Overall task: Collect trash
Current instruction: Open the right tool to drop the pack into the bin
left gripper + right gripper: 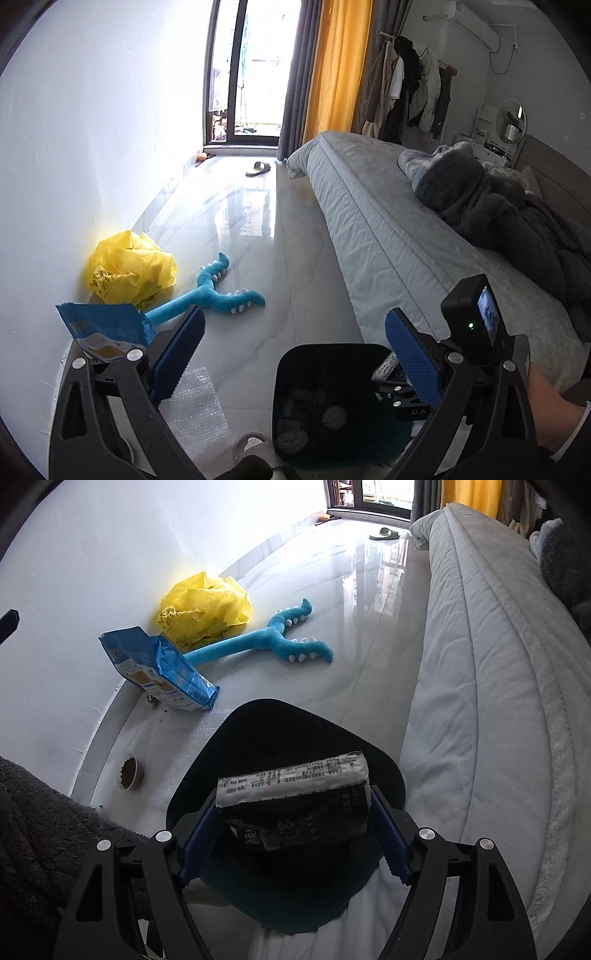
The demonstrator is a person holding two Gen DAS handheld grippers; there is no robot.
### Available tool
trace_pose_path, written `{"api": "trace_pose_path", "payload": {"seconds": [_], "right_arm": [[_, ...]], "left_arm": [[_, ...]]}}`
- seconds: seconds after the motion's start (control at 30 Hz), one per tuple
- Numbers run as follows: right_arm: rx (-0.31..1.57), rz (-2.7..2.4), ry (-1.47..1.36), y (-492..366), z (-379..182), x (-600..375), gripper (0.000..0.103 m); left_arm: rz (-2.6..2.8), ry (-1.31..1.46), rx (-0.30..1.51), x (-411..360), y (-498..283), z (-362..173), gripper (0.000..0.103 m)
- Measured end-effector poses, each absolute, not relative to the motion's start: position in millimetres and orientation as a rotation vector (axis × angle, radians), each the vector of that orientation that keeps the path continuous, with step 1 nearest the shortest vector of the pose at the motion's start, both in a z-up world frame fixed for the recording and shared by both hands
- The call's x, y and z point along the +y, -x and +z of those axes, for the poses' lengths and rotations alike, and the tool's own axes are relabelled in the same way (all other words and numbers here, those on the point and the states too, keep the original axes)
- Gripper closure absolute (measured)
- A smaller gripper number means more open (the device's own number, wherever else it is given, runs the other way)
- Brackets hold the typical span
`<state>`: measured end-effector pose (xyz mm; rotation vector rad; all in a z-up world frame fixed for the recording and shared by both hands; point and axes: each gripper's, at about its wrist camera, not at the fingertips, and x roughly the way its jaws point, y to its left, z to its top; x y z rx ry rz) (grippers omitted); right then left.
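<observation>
Gripping a black packet above the bin rim, right tongs; left tongs wide, empty.

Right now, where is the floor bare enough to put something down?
Bare: floor between plush toy and bed, up to the slipper. Crowded: by the wall, yellow bag, blue pouch, bowl and bin.

I get daylight from the glass door at the far end; it blows out white there and throws glare along the glossy floor. Both views stay sharp, bend strongly, and go black at the rims. The bin reads dark.
</observation>
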<state>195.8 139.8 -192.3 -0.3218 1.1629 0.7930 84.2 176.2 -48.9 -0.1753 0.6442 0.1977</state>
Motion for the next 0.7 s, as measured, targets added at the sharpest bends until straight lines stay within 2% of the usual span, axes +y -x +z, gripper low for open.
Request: {"api": "trace_pose_path", "payload": {"seconds": [0.07, 0.23, 0.47, 0.7], "right_arm": [[1.149, 0.794, 0.314, -192.2, -186.0, 137.0, 0.017], [1.096, 0.798, 0.293, -184.5, -165.5, 123.4, 0.013], [0.930, 0.744, 0.268, -169.1, -107.2, 72.7, 0.005], [0.767, 0.635, 0.204, -145.1, -52.1, -7.5, 0.003]], "left_arm": [[0.188, 0.181, 0.622, 172.1, -81.3, -40.0, 0.003], [0.172, 0.191, 0.573, 160.0, -77.3, -23.5, 0.003], [0.184, 0.156, 0.514, 129.3, -72.8, -5.8, 0.003], [0.150, 0.071, 0.463, 96.1, -64.6, 14.7, 0.003]]}}
